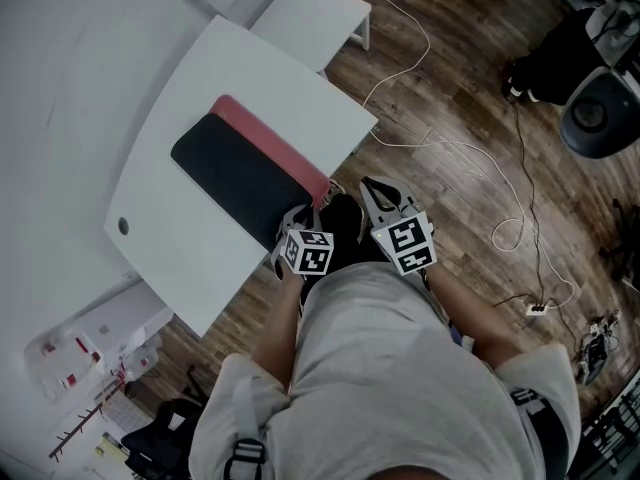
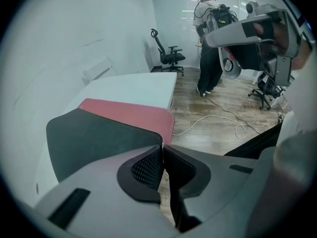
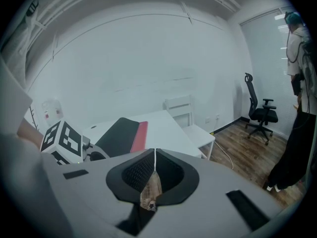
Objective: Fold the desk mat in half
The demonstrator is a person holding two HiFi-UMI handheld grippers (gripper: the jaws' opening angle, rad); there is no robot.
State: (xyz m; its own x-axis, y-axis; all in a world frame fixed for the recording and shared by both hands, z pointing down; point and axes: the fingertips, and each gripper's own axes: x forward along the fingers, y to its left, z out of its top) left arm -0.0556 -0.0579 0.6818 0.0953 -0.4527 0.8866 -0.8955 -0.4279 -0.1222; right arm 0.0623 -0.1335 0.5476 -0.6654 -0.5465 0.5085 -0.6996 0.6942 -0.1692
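Pinches the desk mat (image 1: 235, 168) corner in the left gripper (image 2: 162, 147), holds the right gripper (image 3: 155, 153) shut, empty (off the mat); risks a skewed fold from one-corner pulling.

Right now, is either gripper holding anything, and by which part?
The left gripper pinches the desk mat by its near corner, on the side of the red edge. The right gripper holds nothing, jaws together.
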